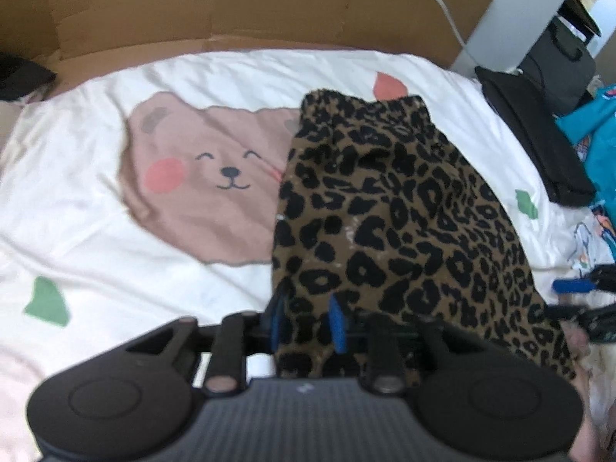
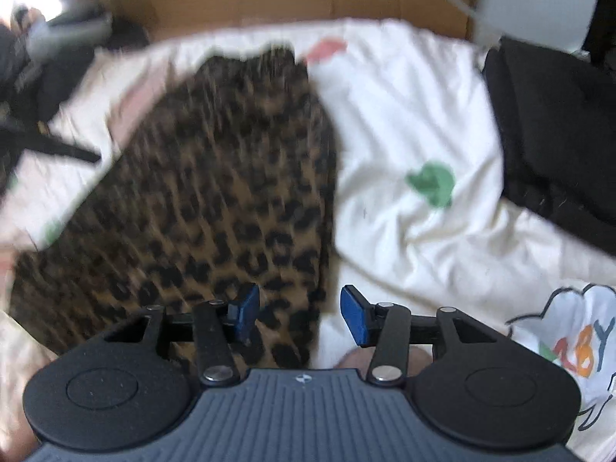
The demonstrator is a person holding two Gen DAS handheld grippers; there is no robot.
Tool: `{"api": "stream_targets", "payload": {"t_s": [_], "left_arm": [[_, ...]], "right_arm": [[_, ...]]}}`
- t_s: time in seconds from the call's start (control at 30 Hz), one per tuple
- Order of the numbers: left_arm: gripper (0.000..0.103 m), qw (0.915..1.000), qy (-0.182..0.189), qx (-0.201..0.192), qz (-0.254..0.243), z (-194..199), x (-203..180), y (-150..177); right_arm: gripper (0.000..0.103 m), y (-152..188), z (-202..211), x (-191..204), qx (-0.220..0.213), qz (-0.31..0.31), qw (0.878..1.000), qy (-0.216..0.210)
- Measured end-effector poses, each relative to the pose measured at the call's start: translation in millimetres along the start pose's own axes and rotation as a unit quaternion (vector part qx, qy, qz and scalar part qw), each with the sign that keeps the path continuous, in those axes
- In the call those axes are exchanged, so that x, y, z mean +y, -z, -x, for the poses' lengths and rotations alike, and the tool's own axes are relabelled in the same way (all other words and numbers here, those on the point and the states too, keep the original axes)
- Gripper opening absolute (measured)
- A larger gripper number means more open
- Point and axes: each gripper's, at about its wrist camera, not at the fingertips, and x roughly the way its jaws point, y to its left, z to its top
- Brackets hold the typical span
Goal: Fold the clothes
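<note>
A leopard-print garment (image 1: 389,208) lies lengthwise on the white bedspread (image 1: 96,200), its waistband at the far end. My left gripper (image 1: 308,321) is shut on the garment's near left corner, with fabric bunched between the blue pads and draped over the right finger. In the right wrist view the same garment (image 2: 215,177) is blurred by motion. My right gripper (image 2: 300,312) is open over the garment's near right edge, left pad above the print, right pad above the bedspread (image 2: 404,115). One blue pad of the right gripper shows at the left wrist view's right edge.
The bedspread has a pink bear print (image 1: 200,177) left of the garment. Brown cardboard (image 1: 231,4) lines the far side. A black bag (image 2: 558,127) and a teal item (image 1: 593,134) sit on the right. A white printed cloth (image 2: 577,346) lies near right.
</note>
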Motion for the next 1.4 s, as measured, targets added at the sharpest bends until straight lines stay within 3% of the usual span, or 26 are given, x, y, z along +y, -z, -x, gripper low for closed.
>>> {"api": "stream_targets", "payload": {"t_s": [0.13, 0.37, 0.63, 0.77, 0.83, 1.13, 1.4], "left_arm": [[0.039, 0.9994, -0.017, -0.024, 0.016, 35.3, -3.0, 0.5], [0.04, 0.9982, -0.021, -0.046, 0.033, 84.3, -7.2, 10.9], [0.042, 0.9969, -0.013, -0.059, 0.05, 151.2, -8.2, 20.8], [0.061, 0.9976, -0.012, -0.063, 0.026, 193.6, -22.3, 22.6], [0.062, 0.9978, -0.014, -0.063, 0.014, 208.2, -27.7, 25.4], [0.065, 0.9949, -0.019, -0.084, 0.054, 244.5, -18.2, 41.3], [0.065, 0.9929, -0.027, -0.074, 0.089, 216.9, 6.9, 80.6]], "right_arm": [[0.06, -14.5, 32.3, -2.6, -0.023, -0.023, 0.999, -0.024], [0.068, -39.9, 88.0, 3.0, -0.071, -0.032, 0.996, -0.042], [0.078, -58.6, 164.9, 12.4, -0.104, -0.042, 0.993, -0.025], [0.087, -63.1, 198.5, 7.9, -0.13, -0.068, 0.989, -0.01], [0.09, -62.9, 208.7, 5.0, -0.145, -0.074, 0.987, -0.004], [0.09, -44.7, 207.2, -0.1, -0.143, -0.097, 0.985, -0.001], [0.09, -10.5, 162.0, -0.2, -0.097, -0.099, 0.99, -0.013]]}}
